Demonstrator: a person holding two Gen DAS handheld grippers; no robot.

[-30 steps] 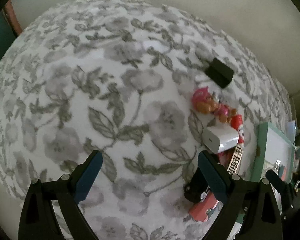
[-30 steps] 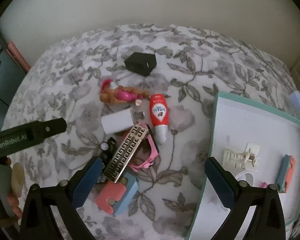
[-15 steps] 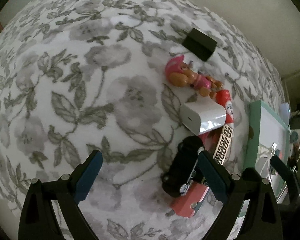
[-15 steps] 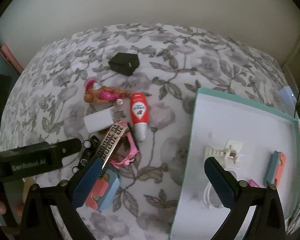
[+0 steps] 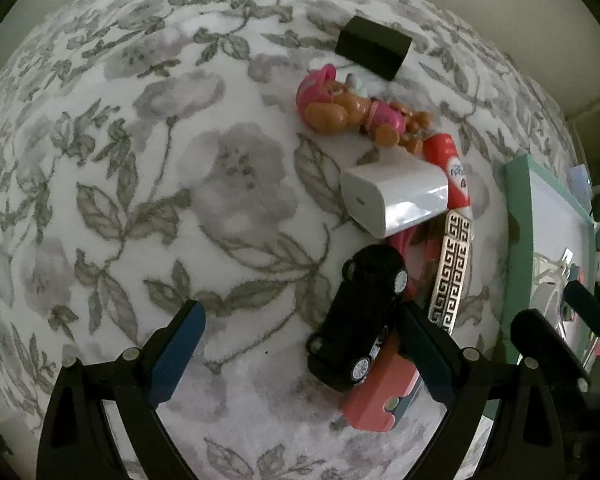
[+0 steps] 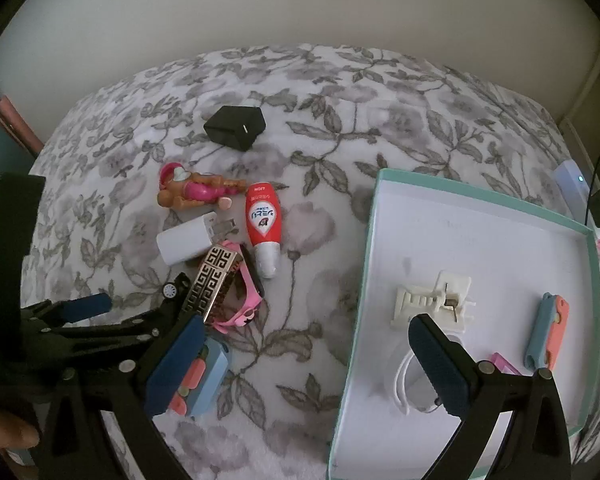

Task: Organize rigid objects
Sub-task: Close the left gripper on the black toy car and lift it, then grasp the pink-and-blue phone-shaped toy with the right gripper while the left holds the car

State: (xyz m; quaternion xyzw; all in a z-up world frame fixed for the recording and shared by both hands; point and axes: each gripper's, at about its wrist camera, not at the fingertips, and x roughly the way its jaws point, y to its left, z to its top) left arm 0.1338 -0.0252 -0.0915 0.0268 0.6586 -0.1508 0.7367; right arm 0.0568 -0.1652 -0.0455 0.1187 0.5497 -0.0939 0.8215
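Hovering low over the floral bedspread (image 5: pixel 228 184), the left tool (image 5: pixel 300 344) has its fingers spread wide, the right-hand one just beside a black toy car (image 5: pixel 360 316) lying on its side in the clutter. Right tool (image 6: pixel 312 364) is wide apart too, over the edge of the teal tray (image 6: pixel 364 264), which holds a white clip (image 6: pixel 432 300) and a blue-orange piece (image 6: pixel 546 332).

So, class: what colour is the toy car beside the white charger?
Black toy car, clearest in the left wrist view.
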